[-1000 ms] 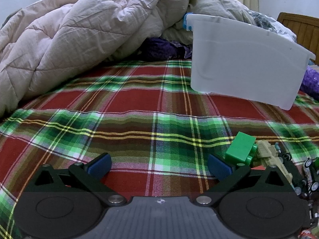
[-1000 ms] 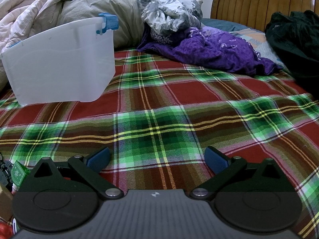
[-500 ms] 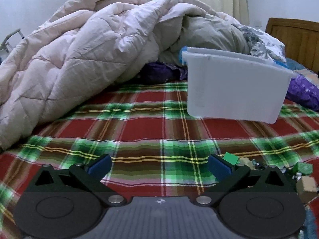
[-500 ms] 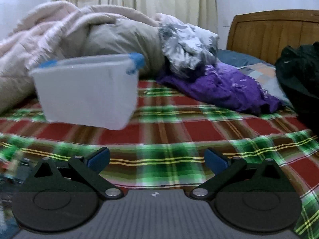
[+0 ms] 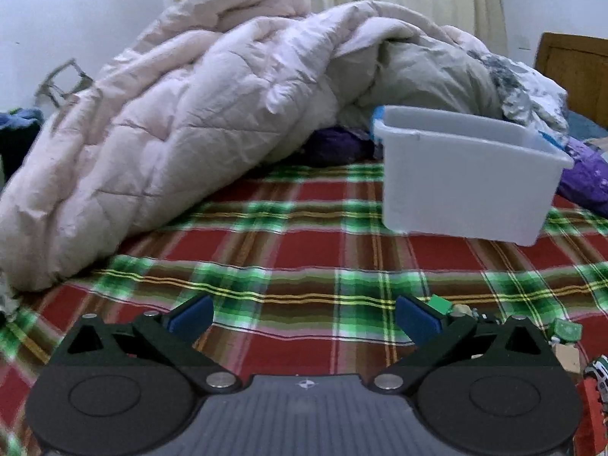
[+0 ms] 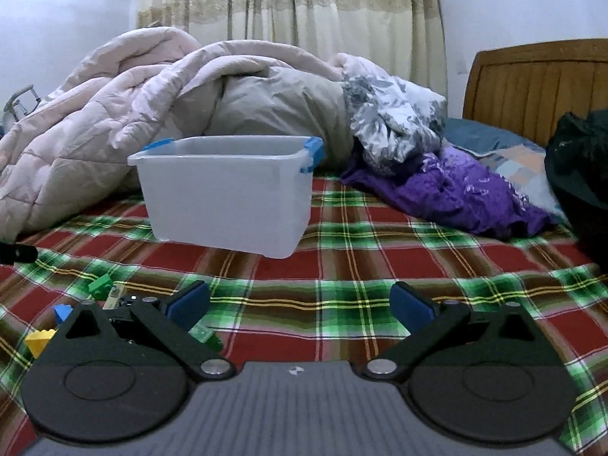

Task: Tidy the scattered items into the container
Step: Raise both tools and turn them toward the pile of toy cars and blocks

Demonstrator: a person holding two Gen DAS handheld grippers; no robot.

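with both left gripper (image 5: 304,313) and right gripper (image 6: 300,302) spread wide and holding nothing, toys (image 6: 100,285) low beside the jaws, container (image 6: 228,197) ahead: risk snagging plaid blanket (image 6: 342,266) on pickup.

No text, label, brand or number can be read on anything here

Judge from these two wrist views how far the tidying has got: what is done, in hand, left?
Done: nothing visible; the bin's inside is hidden. In hand: nothing; left gripper and right gripper have open, empty jaws. Left: green brick, yellow brick, toy car and others lie on the plaid blanket.
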